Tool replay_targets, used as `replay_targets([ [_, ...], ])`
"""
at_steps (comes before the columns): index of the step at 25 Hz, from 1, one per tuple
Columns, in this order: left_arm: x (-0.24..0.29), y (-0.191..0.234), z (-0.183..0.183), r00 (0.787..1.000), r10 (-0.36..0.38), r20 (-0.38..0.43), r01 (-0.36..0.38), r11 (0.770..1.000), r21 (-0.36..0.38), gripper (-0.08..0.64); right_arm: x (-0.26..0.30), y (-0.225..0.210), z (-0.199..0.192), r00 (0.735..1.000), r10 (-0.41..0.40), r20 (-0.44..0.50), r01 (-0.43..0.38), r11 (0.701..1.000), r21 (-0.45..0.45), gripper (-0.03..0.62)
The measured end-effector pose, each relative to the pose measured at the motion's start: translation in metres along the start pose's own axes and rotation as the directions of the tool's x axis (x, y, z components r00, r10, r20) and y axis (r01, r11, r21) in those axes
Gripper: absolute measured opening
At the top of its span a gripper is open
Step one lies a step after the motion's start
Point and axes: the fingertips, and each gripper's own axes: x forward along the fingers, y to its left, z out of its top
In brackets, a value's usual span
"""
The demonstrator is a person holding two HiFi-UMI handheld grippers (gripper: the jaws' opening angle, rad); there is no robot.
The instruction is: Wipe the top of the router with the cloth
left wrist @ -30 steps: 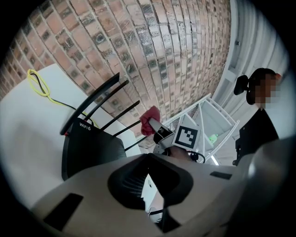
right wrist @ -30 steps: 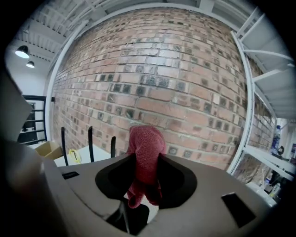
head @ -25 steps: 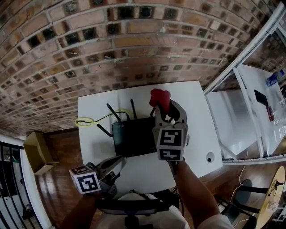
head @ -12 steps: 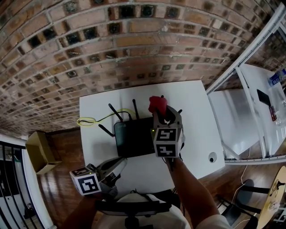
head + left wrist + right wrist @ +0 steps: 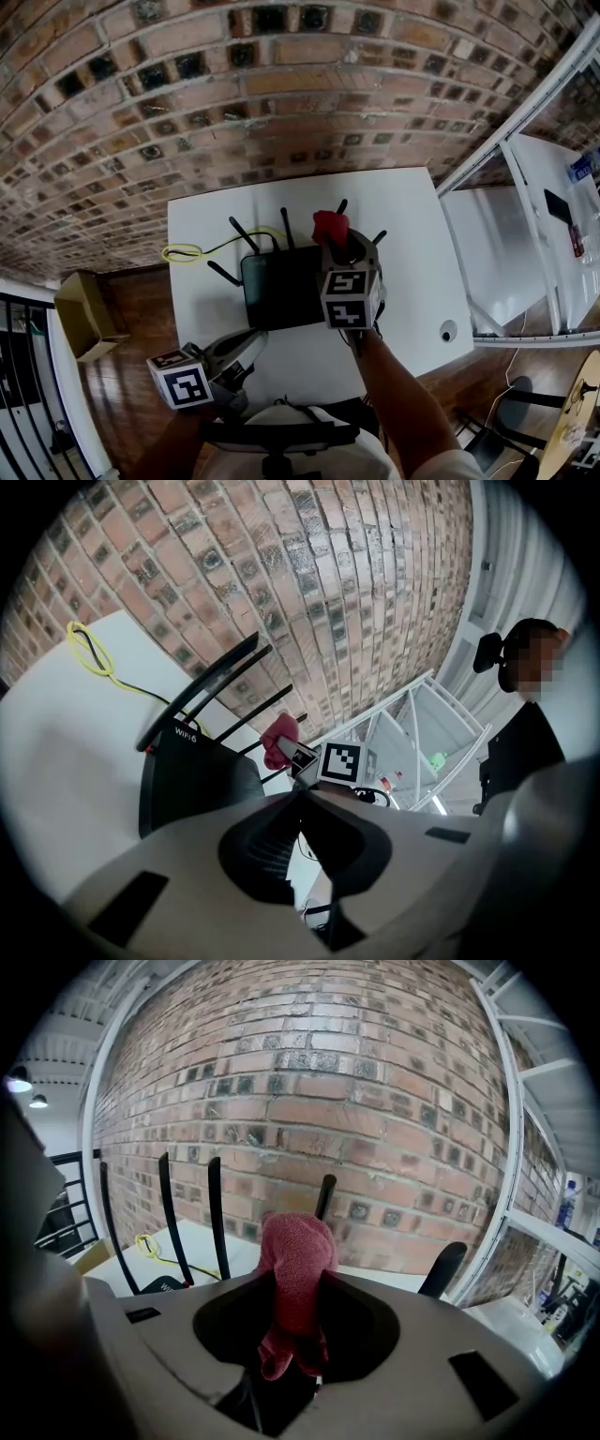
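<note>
While the right gripper [image 5: 336,242] clamps the cloth [image 5: 330,225] at the router's [image 5: 281,286] rear, antennas [image 5: 242,235] flank it; left gripper [image 5: 251,339] — jaws closed, empty.

My right hand-held gripper [image 5: 345,248] reaches forward, tilted downward, jaws clamped on the cloth [image 5: 330,226]. My left hand-held gripper [image 5: 251,342] sits low, jaws together.
</note>
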Motion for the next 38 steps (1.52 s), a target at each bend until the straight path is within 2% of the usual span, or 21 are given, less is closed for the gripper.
replay_targets([
  [7,0.0,0.003,0.002,1.0,0.013,0.001,-0.013,1.0,-0.007,0.028,0.013,0.006,-0.017,0.998,0.022,-0.057,-0.02,0.999,0.027,0.153],
  [18,-0.001,0.007,0.003,1.0,0.022,0.005,-0.022,1.0,-0.011,0.028,0.032,0.013,-0.057,0.985,0.033,-0.167,-0.034,0.999,-0.005,0.153],
  [27,-0.001,0.004,0.004,1.0,0.017,0.003,-0.017,1.0,-0.007,0.028,0.033,0.012,-0.061,0.982,0.034,-0.184,-0.038,0.999,-0.019,0.153],
  [31,0.001,0.0,0.002,1.0,0.005,-0.004,-0.005,1.0,-0.003,0.028,0.014,0.013,-0.049,0.988,0.03,-0.154,-0.033,0.999,-0.013,0.153],
  [34,0.005,-0.004,0.001,1.0,-0.018,-0.006,0.018,1.0,0.005,0.028,-0.006,0.014,-0.031,0.995,0.024,-0.097,-0.033,0.995,-0.093,0.155],
  [38,0.008,-0.01,-0.001,0.999,-0.045,-0.011,0.046,0.999,0.014,0.028,-0.032,0.005,-0.007,1.0,0.002,-0.023,-0.007,0.972,-0.234,0.155],
])
